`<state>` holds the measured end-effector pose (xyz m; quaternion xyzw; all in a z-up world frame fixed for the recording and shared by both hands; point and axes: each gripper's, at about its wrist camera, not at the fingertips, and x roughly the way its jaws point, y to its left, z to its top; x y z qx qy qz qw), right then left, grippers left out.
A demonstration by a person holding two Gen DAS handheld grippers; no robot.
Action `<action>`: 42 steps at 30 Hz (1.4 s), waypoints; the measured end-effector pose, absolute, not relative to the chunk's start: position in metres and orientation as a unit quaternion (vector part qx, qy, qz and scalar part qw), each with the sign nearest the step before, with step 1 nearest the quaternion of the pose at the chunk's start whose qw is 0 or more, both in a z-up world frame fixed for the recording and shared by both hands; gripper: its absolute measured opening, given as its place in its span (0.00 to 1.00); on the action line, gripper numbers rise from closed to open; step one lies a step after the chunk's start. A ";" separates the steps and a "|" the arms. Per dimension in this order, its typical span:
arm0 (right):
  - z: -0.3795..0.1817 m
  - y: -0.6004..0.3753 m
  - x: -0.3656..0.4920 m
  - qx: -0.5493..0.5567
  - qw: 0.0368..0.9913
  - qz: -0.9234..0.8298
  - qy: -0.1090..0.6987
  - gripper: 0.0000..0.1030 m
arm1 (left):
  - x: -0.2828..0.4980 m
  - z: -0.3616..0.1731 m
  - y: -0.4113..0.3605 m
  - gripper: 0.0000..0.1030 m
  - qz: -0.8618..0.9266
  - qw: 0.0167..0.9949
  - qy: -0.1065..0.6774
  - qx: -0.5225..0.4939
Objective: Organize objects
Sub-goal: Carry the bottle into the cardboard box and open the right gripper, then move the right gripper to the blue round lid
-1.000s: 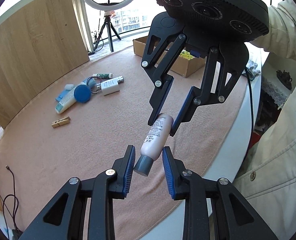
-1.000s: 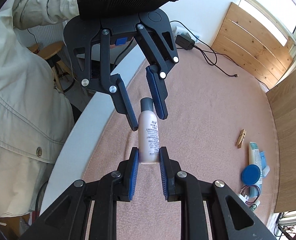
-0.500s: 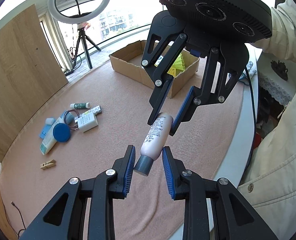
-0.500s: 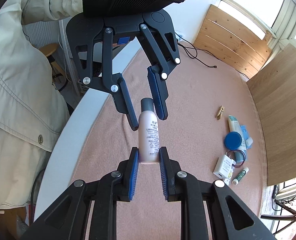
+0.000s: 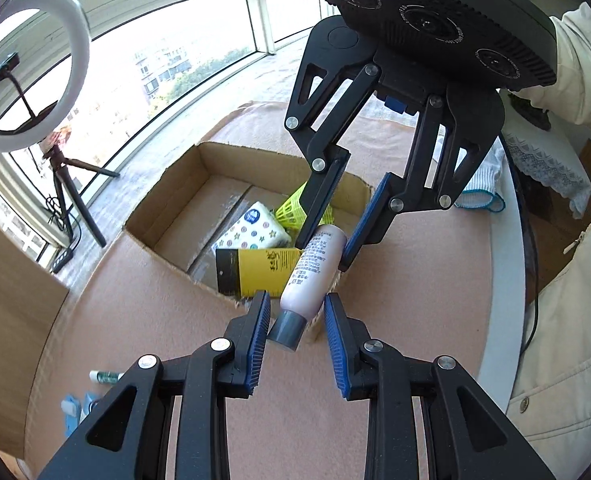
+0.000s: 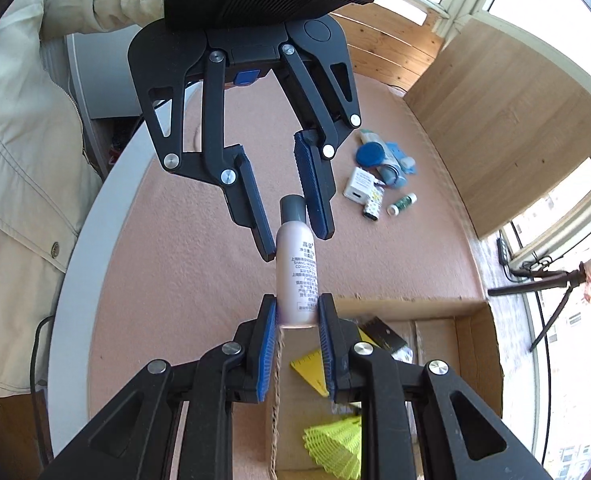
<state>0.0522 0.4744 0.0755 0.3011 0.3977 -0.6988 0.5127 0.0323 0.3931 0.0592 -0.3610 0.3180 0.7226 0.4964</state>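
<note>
The scene is lit brightly by daylight from the windows [image 5: 167, 64], which are blown out to near white in both views. A ring lamp [image 5: 27, 68] is seen as a pale glaring circle. Shadows on the pink table cover [image 6: 167, 248] are soft and faint. Strong fisheye bending is seen toward the edges, with dark vignetted corners. Slight motion blur is noticed on the cardboard box [image 6: 471, 344].

Pale pink plastic bottle with grey cap [image 5: 313, 270]: one, above the near wall of the open brown cardboard box [image 5: 163, 208]
Cardboard box: one
Black two-finger grippers with blue pads: two, left gripper [image 5: 297, 342] and right gripper [image 6: 294, 354]
Yellow tube with black end [image 5: 257, 270]: one, inside the box
White star-patterned packet [image 5: 251, 228]: one, inside the box
</note>
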 end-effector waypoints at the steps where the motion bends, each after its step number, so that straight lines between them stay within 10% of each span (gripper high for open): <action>1: 0.076 0.485 0.050 0.304 0.508 -0.703 0.394 0.18 | 0.028 0.059 0.406 0.29 0.719 0.501 0.321 -0.360; 7: 0.069 0.525 0.039 0.316 0.481 -0.726 0.377 0.18 | 0.007 0.051 0.454 0.32 0.706 0.510 0.331 -0.364; 11: 0.057 0.536 0.030 0.332 0.443 -0.749 0.364 0.23 | -0.008 0.035 0.459 0.69 0.736 0.442 0.345 -0.379; 14: 0.059 0.542 0.032 0.333 0.436 -0.762 0.344 0.30 | -0.011 0.032 0.446 0.78 0.754 0.418 0.338 -0.379; 42: 0.057 0.428 0.037 0.358 0.397 -0.767 0.355 0.48 | 0.045 0.031 0.247 0.86 0.817 0.337 0.264 -0.386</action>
